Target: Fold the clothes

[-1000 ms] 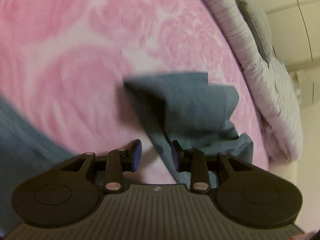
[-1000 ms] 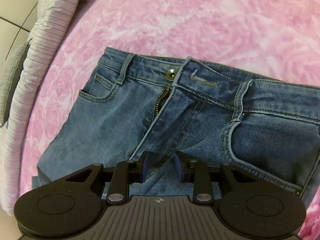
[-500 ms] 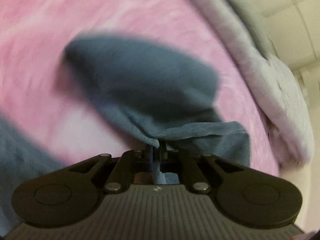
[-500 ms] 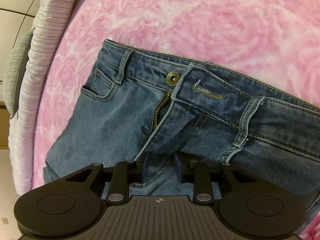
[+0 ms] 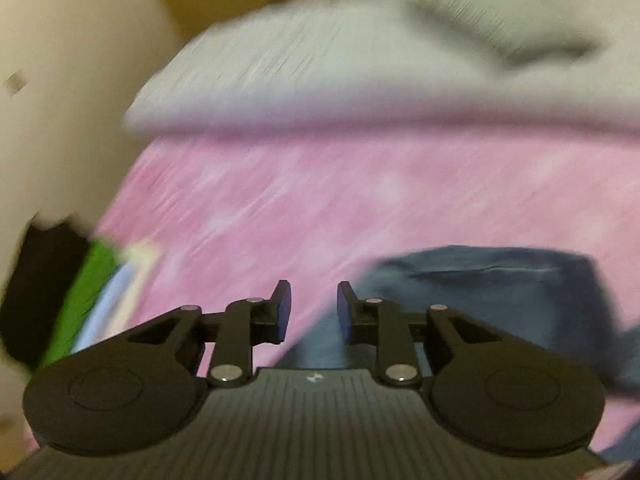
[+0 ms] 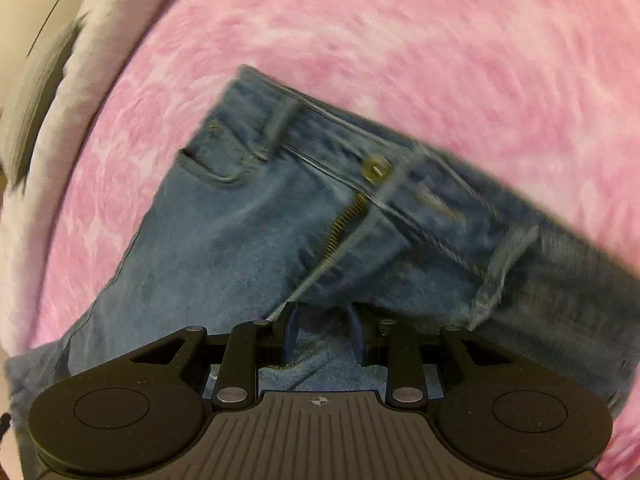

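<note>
Blue jeans (image 6: 260,232) lie front side up on the pink blanket (image 6: 400,40), with the brass button (image 6: 376,168) and the open zipper (image 6: 344,228) showing. My right gripper (image 6: 322,332) points down at the crotch, shut on a bunch of denim below the fly. In the blurred left wrist view, a folded part of the jeans (image 5: 500,292) lies low at the right. My left gripper (image 5: 314,308) hangs above the blanket (image 5: 320,200) beside that fold. Its jaws are opening and nothing is between them.
A pale ribbed quilt (image 5: 360,72) is bunched along the far side of the bed, and the quilt (image 6: 52,120) also edges the left of the right wrist view. At the bed's left edge sits a blurred pile with green and light-coloured layers (image 5: 88,292).
My left gripper shut on the jeans leg, rose and swung with it, then let go; it now stands open and faces the quilt. My right gripper kept its hold while the jeans turned slightly.
</note>
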